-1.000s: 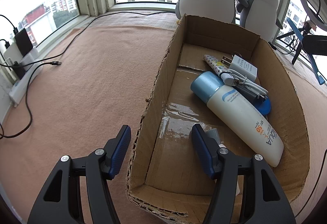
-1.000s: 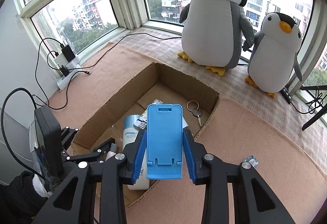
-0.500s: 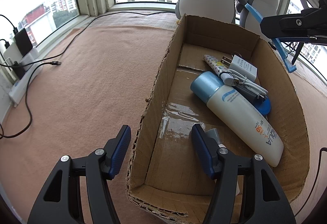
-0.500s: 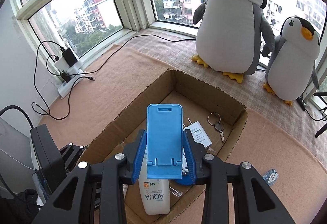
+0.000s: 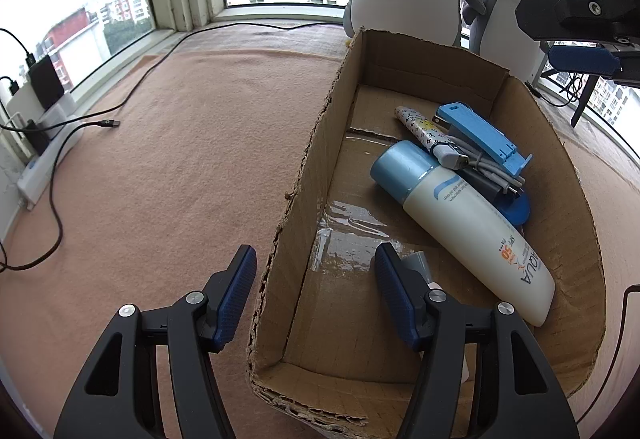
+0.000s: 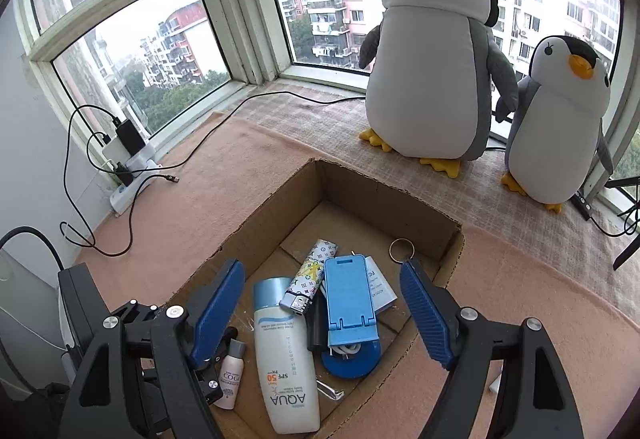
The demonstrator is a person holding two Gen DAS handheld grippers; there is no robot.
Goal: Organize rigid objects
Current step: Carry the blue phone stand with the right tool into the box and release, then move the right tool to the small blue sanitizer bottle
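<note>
Flat blue phone stand [image 6: 349, 303] lies in box [image 6: 384, 199]; both grippers [image 6: 324, 311] [image 5: 312, 291] gape wide, seemingly empty.

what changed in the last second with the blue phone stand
The right gripper carried the blue phone stand over the cardboard box, opened and let it go; it now lies on the charger and cable pile. The left gripper stayed open astride the box's left wall. The sunscreen bottle did not move.

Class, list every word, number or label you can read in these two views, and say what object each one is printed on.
"AQUA" – sunscreen bottle
"SPF 50" – the same bottle, in orange
"COGI" – small bottle; last letter uncertain
Fine print on the sunscreen bottle, the small bottle and the white leaflet: too small to read
Patterned lighter: symbols only, no legible words
</note>
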